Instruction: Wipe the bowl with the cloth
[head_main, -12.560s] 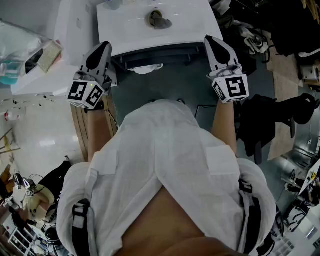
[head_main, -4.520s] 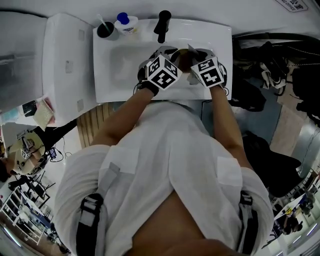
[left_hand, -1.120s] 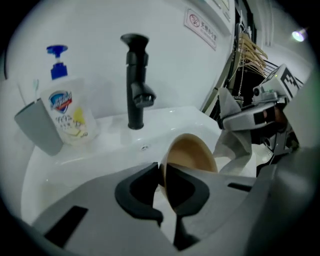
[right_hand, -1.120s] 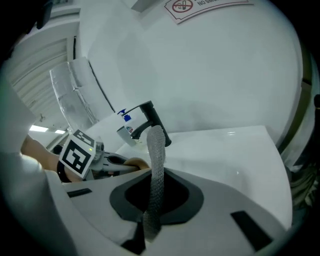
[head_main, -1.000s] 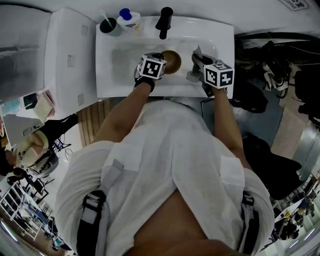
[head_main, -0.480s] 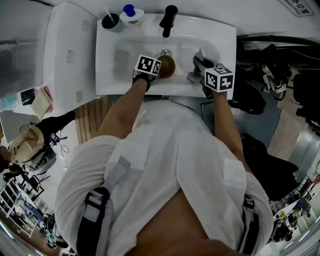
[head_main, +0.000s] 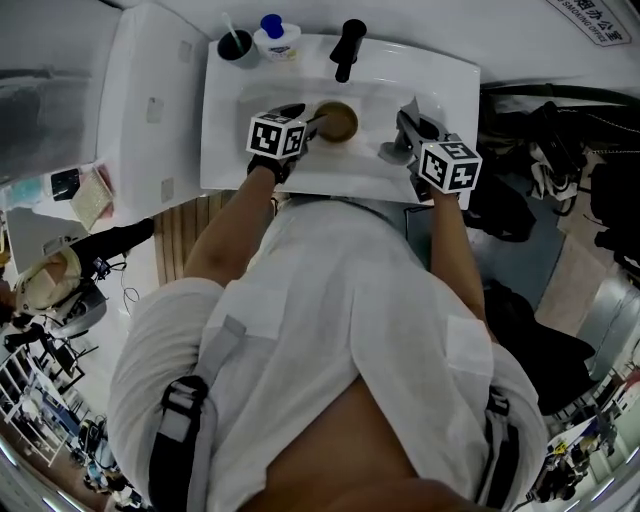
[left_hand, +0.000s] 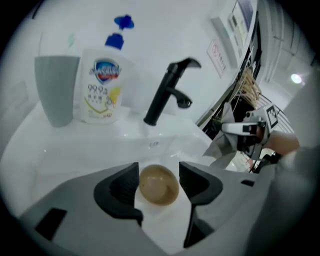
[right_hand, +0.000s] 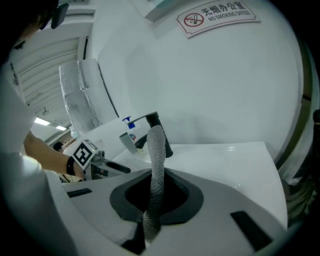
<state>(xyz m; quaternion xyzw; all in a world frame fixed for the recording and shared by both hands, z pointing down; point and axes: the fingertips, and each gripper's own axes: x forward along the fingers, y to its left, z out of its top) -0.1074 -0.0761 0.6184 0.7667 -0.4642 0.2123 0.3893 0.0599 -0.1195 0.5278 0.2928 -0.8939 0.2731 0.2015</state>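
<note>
**Head view and both gripper views, read from me outward.**

Nearest, my forearms (head_main: 235, 225) reach over the near edge of the white sink (head_main: 440, 75). Each gripper carries its black-and-white marker cube.

My left gripper (left_hand: 159, 192) sits low over the middle of the basin. Its jaws are opening. The brown bowl (left_hand: 158, 184) stands upright on the basin floor between them, and the pads (left_hand: 121, 186) are just clear of its rim on either side.

My right gripper (right_hand: 155, 200) hangs over the near right part of the sink, well apart from the bowl. Its jaws are pressed together on the grey cloth (right_hand: 156, 150). They pinch one fold, so a narrow textured strip stands up from them and a short end hangs below.

At the middle of the sink's far edge stands a black tap (left_hand: 167, 92), its spout over the basin.

At the far left corner stands a grey cup (left_hand: 56, 87) with a thin stick in it. Just to its right is a white pump bottle (left_hand: 102, 82) with a blue nozzle. Its label shows a blue shield emblem and figures that seem to read "99.9". The brand lettering is too blurred for me to read.

Farthest, on the wall behind the sink, hangs a white sign (right_hand: 217, 17). It has a red prohibition circle at its left and reads "无烟办公室" above "NO SMOKING OFFICE".
</note>
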